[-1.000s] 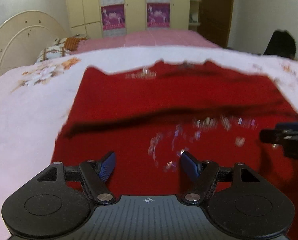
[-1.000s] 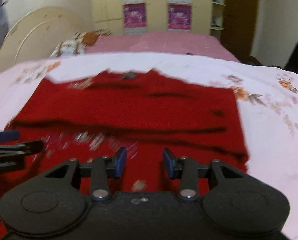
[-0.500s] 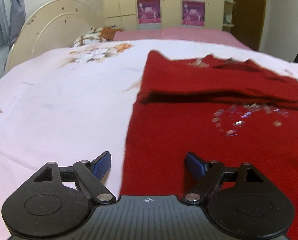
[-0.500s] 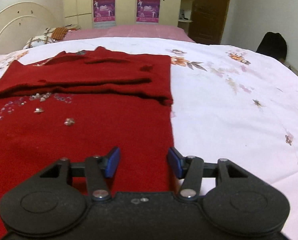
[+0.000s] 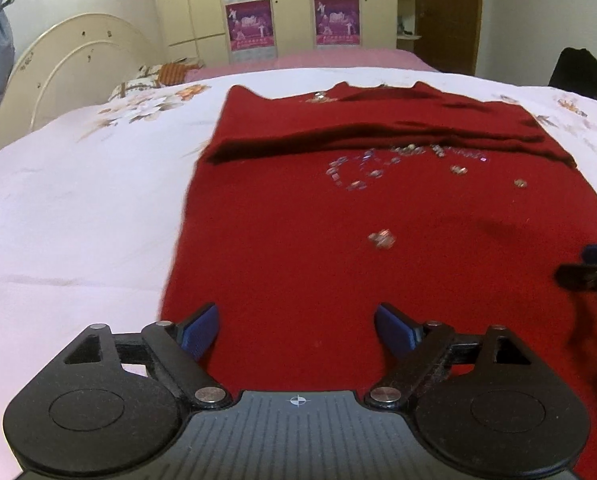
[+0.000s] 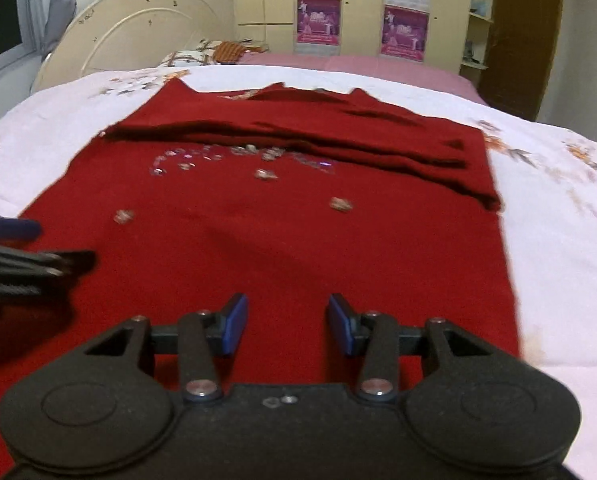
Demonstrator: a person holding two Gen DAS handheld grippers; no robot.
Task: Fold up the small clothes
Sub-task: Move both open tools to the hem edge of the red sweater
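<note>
A red knit garment (image 5: 318, 240) with silver sequins (image 5: 362, 172) lies flat on the white floral bedspread (image 5: 78, 200). Its sleeves are folded across the upper part (image 6: 298, 136). My left gripper (image 5: 297, 328) hovers over the garment's near left portion. Its jaws are opening, and nothing is between them. My right gripper (image 6: 286, 324) hovers over the near right portion, open with only cloth below it. Each gripper shows blurred at the edge of the other's view: the right gripper (image 5: 590, 268), the left gripper (image 6: 34, 244).
A cream headboard (image 5: 70, 64) and patterned pillows (image 5: 154, 76) stand at the back left. A pink bedcover (image 5: 338, 58), wardrobes with purple posters (image 5: 250, 24) and a brown door (image 5: 446, 12) lie beyond. A dark object (image 5: 578, 72) sits at the far right.
The left jaws have spread wider. Half a second ago each gripper was over a side edge of the garment; now both are back over its lower part and see each other.
</note>
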